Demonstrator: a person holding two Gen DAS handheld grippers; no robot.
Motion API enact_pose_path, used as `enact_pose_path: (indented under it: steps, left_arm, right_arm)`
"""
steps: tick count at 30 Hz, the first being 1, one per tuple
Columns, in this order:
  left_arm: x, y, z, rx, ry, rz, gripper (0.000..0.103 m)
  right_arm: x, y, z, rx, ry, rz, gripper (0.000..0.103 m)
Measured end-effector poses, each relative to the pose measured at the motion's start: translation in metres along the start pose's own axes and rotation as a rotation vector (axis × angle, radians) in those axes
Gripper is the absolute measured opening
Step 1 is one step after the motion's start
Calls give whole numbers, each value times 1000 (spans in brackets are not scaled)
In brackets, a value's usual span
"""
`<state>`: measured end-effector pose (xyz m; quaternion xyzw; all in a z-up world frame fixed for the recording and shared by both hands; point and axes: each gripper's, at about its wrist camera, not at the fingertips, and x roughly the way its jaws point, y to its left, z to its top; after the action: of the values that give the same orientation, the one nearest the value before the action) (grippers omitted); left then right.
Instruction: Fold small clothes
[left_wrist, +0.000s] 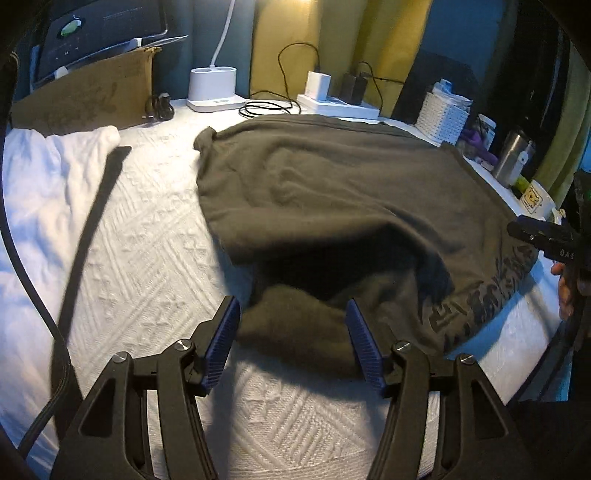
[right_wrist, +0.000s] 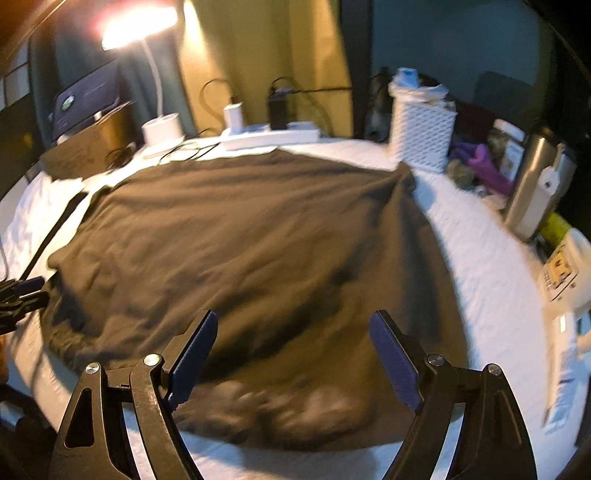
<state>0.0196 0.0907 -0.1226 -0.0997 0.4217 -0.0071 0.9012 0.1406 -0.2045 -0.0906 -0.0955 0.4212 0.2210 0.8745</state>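
Observation:
A dark olive T-shirt (left_wrist: 332, 192) with a black print (left_wrist: 491, 291) lies spread on the white textured table cover (left_wrist: 147, 258). My left gripper (left_wrist: 291, 301) stands open over the shirt's near left corner. A folded lump of the fabric lies between its blue pads (left_wrist: 223, 332), which do not visibly squeeze it. In the right wrist view the shirt (right_wrist: 240, 240) fills the middle, blurred. My right gripper (right_wrist: 294, 314) hangs wide open above its near edge, with nothing between the pads. Each gripper shows at the edge of the other view: right gripper (left_wrist: 539, 240), left gripper (right_wrist: 22, 291).
A white garment (left_wrist: 44, 177) and a black strap (left_wrist: 92, 221) lie at the left. Along the back stand a cardboard box (left_wrist: 92, 92), a lamp base (left_wrist: 212, 85) and a power strip (left_wrist: 336, 103) with cables. On the right are a white basket (left_wrist: 443, 114), a steel bottle (left_wrist: 513, 158) and a mug (left_wrist: 535, 199).

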Motion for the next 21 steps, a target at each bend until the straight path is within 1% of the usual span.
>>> enact_pose_path:
  steps: [1,2,3,4,6,9,11,17,21]
  left_arm:
    - [0,-1,-2,7,-6,-7,45]
    - [0,-3,-3,15,-10,3,40]
    - [0,-3,-3,20,-13,9,25]
    - [0,-3,-3,25,-10,3,18]
    - [-5,-4,-3,26,-18,0,10]
    - [-18,-7,-6,28,-36,14,9]
    - [-29,-10,-12,18,-32,22,9]
    - [-36,-18,-35,-12,48,19,9]
    - [-41,-23,-39,-12,60,28,9]
  right_arm:
    - [1,6,-2,-7,-2,10,86]
    - [2,11,-3,-13,-5,20,86]
    - [4,18,-4,-23,-4,34,86]
    - [6,24,-4,-36,0,42,86]
    - [9,36,-6,-59,1,47,86]
    - [15,45,-6,-68,10,65,86]
    - [16,49,-5,-76,9,71,86]
    - [21,59,-7,-104,11,69,86]
    - [26,63,-16,-129,39,68,86]
